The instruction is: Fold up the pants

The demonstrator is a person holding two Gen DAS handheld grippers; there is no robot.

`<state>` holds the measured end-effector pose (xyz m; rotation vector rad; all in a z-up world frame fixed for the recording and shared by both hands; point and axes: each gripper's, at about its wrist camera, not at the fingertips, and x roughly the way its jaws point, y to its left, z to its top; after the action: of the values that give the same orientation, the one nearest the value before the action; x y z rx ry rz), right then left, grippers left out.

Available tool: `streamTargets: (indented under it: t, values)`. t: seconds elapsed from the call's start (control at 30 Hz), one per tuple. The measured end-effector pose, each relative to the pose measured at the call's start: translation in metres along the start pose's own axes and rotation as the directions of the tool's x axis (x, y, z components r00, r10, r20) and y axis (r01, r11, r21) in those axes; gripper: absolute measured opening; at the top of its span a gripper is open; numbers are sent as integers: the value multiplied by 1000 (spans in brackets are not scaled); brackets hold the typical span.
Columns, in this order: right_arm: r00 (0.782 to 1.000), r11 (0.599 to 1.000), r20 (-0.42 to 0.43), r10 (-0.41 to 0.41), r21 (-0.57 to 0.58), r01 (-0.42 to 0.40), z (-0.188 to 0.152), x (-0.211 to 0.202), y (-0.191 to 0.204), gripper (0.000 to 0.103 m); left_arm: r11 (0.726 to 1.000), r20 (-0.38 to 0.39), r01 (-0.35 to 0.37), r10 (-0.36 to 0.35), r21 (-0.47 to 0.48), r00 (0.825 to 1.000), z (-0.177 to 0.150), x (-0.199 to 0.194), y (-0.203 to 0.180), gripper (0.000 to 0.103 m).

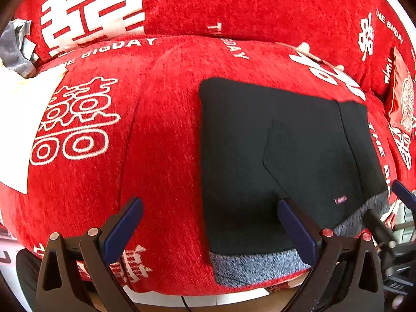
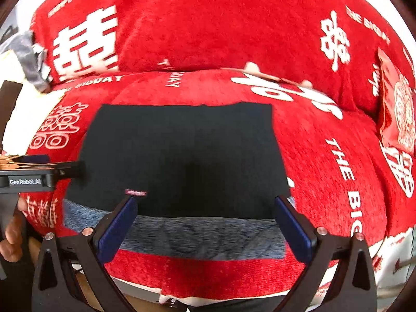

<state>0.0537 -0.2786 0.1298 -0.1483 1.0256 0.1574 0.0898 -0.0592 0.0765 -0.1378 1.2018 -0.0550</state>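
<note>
We judge the black fleece-lined pants (image 2: 182,156) folded compactly on the red sofa cushion (image 1: 161,104); both grippers' fingers (image 1: 124,223) gape empty.

Red sofa cover (image 1: 169,135) printed with white characters; grey cloth (image 1: 15,49) at left, red packet (image 1: 401,104) at right.

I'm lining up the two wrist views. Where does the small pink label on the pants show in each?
Left wrist: the pink label sits lower right, on the black pants just above the grey waistband.
Right wrist: the label sits lower left, above the band.
Shared landmark: the red packet on the sofa, at the right edge of both views.
</note>
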Motion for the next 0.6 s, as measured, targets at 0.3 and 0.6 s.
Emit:
streamTargets:
  t: [0.3,0.6]
  values:
    - [999,1000,-50,8,29,-7,-12,13,0,103,1000,-6,-3,3,9,1000,-11,-1,-3,103]
    - [998,988,-35,48,148,-42,56,40,-22,103,1000,-6,-8,8,4,1000,-15,3,-3,103]
